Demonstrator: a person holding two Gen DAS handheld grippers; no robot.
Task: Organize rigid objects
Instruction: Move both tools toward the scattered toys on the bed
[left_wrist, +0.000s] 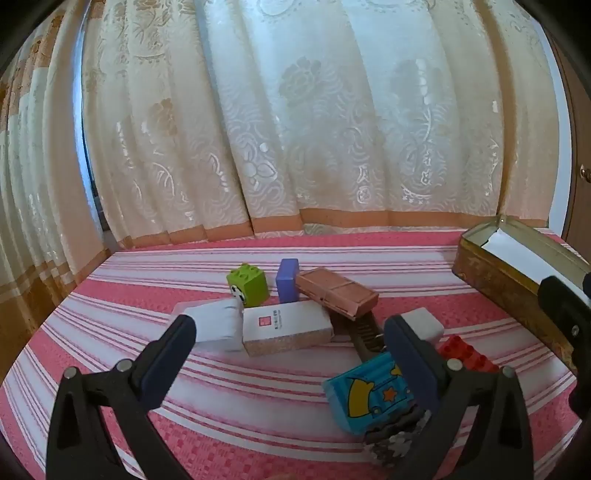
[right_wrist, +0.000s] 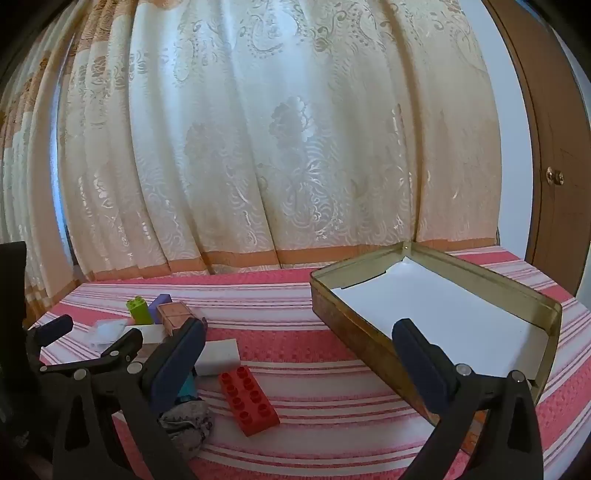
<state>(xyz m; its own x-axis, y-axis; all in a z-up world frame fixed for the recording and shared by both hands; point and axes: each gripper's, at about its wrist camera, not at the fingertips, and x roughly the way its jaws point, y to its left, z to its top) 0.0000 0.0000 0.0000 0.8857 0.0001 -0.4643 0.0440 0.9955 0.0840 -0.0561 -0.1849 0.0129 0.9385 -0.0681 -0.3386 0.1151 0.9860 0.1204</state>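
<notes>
We look forward along two hand-held tools over a surface spread with a pink and white striped cloth (left_wrist: 258, 373), a cream patterned curtain (left_wrist: 295, 110) hanging behind it. It may be a bed or a desk; we cannot tell which.

Our left tool (left_wrist: 288, 354) is released, its jaws spread wide with nothing between them. Just ahead of it lies a loose cluster of small rigid things: a white box with a red square (left_wrist: 286, 328), a green toy brick (left_wrist: 248, 284), a purple block (left_wrist: 287, 279) standing upright, and a pinkish-brown flat case (left_wrist: 338, 291) tilted across the others. Close under the tool's right finger lies a blue block with a yellow moon picture (left_wrist: 369, 395).

Our right tool (right_wrist: 299, 354) is also released and empty. A red studded brick (right_wrist: 249, 398) lies between its fingers but nearer the left one, its long axis running away from us and slanting leftward. A white block (right_wrist: 218, 356) sits just beyond it.

The open metal tin (right_wrist: 354, 332), lined with white paper, lies to the right of the cluster, its near corner in front of the right tool's right finger.

We judge the right hand nearer both tin and red brick; the left hand is nearer the cluster.
</notes>
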